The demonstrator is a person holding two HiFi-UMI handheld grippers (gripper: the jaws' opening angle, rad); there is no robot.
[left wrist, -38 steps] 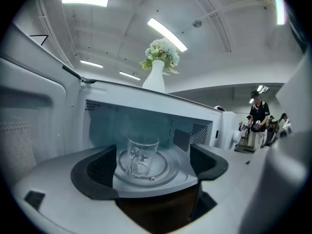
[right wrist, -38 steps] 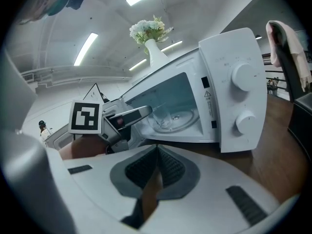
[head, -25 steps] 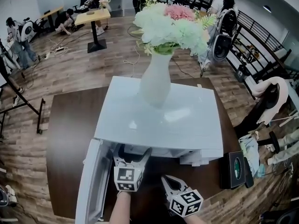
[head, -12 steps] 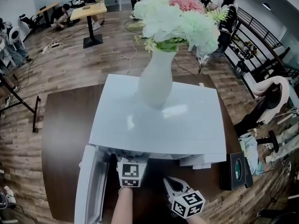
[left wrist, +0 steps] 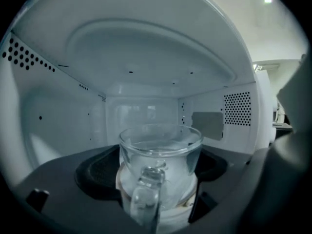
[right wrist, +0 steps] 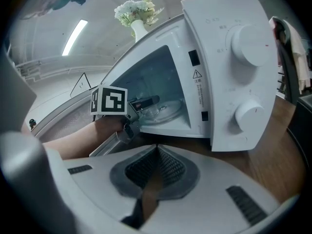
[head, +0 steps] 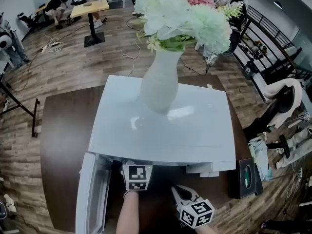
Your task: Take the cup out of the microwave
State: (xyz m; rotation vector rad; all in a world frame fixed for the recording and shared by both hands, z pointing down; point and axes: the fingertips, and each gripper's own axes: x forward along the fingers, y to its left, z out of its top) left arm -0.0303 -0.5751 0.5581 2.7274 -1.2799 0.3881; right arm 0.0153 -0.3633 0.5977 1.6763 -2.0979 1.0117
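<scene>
A clear glass cup (left wrist: 161, 162) with its handle (left wrist: 145, 199) turned toward me stands inside the white microwave (head: 165, 126), on the turntable. My left gripper (left wrist: 158, 167) reaches into the cavity, open, with a dark pad close on each side of the cup. From the head view only the left gripper's marker cube (head: 136, 176) shows at the oven mouth. My right gripper (right wrist: 156, 148) is shut on nothing, low over the brown table in front of the microwave, and in the head view the right gripper (head: 181, 195) sits right of the left arm.
The microwave door (head: 92, 194) hangs open to the left. A white vase of flowers (head: 161, 84) stands on the microwave's top. The control panel with two knobs (right wrist: 251, 45) is at the right front. A black box (head: 246, 177) lies on the table's (head: 63, 145) right side.
My left gripper has pushed forward, deeper into the microwave opening. The right gripper has stayed nearly where it was.
</scene>
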